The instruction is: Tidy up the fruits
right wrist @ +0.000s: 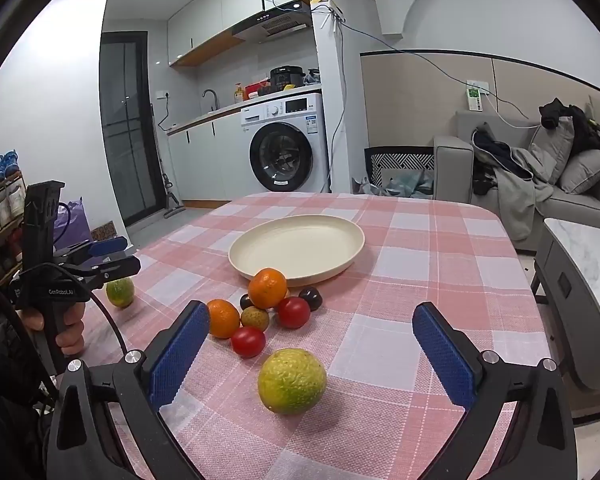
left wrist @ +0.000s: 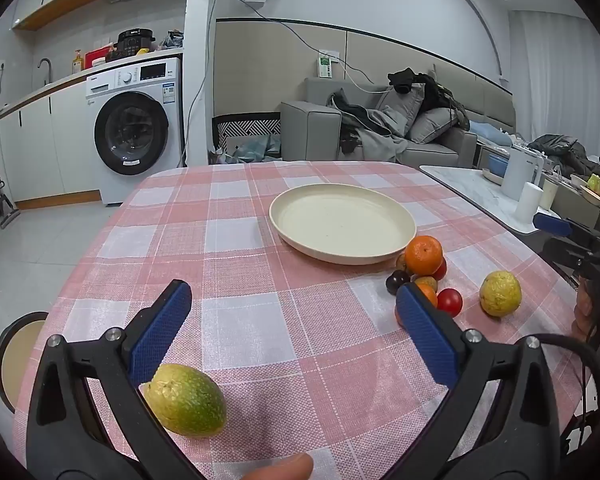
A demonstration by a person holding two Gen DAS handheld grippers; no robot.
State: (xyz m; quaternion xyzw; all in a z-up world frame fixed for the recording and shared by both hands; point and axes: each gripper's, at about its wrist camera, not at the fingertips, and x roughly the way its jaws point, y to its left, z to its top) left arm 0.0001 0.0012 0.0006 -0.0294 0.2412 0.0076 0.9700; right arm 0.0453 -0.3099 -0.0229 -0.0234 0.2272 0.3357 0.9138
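Tongs are hanging wide open over the checked cloth (left wrist: 240,320), both gripping nothing: the left gripper (left wrist: 294,308) has a green citrus (left wrist: 186,400) lying beside its near pad, the right gripper (right wrist: 310,330) a yellow-green one (right wrist: 292,380) lying loose between its fingers. Oranges (right wrist: 267,288) and tomatoes (right wrist: 294,312) are crowding just before the empty cream plate (right wrist: 236,254); beyond, a washing machine (right wrist: 284,144) is standing.

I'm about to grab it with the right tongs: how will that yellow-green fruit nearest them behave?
The yellow-green fruit looks round and sits free on the cloth, so a nudge would probably roll it. Its skin looks bumpy, so the ribbed pads should hold. It seems firm, not floppy.
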